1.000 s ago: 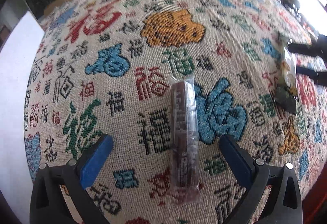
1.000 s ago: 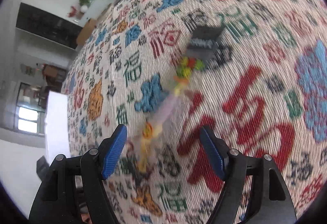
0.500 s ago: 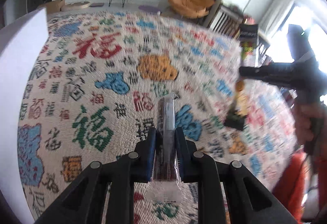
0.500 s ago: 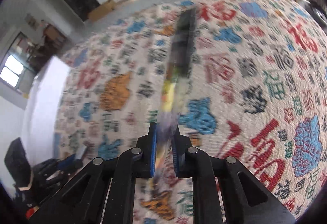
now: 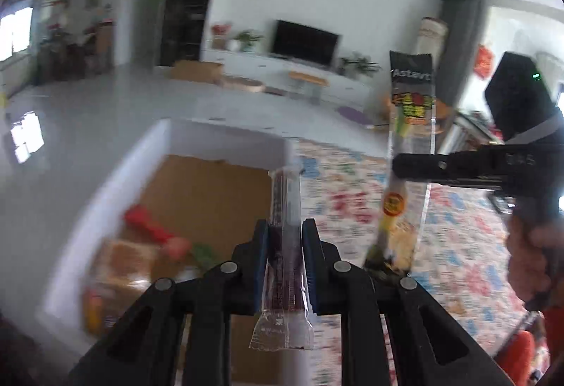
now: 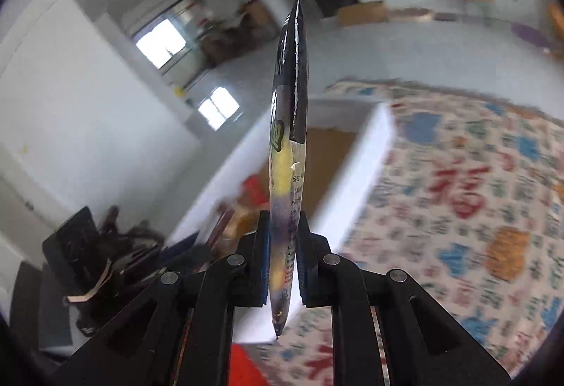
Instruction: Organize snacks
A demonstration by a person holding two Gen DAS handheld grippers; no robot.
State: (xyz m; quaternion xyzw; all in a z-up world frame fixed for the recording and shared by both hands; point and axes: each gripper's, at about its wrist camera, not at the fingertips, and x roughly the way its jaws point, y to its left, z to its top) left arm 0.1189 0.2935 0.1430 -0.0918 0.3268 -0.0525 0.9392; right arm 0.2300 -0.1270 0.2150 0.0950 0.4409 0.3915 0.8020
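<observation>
The dark snack stick (image 5: 284, 245), which lay flat on the patterned desk (image 5: 458, 227) a second ago, is now lifted and clamped in the left claw (image 5: 284, 255). Its long axis points up and forward, toward the white box (image 5: 105, 195). The fruit-candy pouch (image 6: 287, 146) was lifted too; the right claw (image 6: 283, 262) is pressed together on it, edge-on, its dark top upward. I judge both are ready for dropping into the box.

a home living room: television (image 5: 304, 41), houseplants (image 5: 356, 63).
</observation>
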